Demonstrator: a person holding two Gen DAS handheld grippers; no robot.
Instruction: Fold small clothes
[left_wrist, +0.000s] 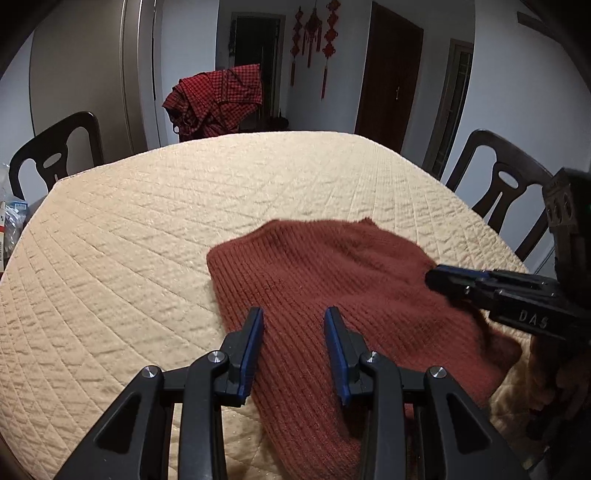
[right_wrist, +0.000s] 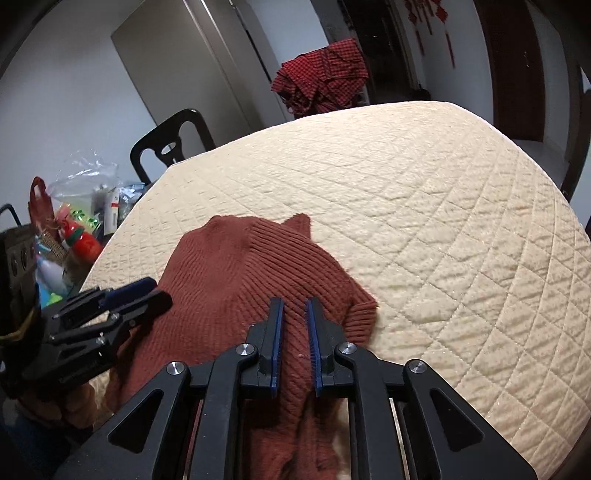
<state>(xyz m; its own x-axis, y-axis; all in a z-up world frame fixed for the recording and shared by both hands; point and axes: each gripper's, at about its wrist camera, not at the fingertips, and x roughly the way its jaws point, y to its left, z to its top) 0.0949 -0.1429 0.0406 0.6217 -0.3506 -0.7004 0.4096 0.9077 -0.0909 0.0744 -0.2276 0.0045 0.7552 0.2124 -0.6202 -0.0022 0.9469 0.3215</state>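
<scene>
Nearest, the left hand-held gripper (left_wrist: 293, 314) hangs above the rust-red knit sweater (left_wrist: 332, 280), jaws spread, nothing between them; the right hand-held gripper (right_wrist: 294, 306) has its jaws close together with a ridge of knit between, pinch unclear; both slant down; the sweater lies rumpled on the near quilted surface (left_wrist: 147, 229); folding seems barely begun; next needs firm grips on an edge

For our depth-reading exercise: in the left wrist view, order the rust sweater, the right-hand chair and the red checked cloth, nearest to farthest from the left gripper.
1. Rust sweater, directly beneath the left gripper.
2. Right-hand chair, beside the table's right edge.
3. Red checked cloth, draped beyond the table's far end.
</scene>
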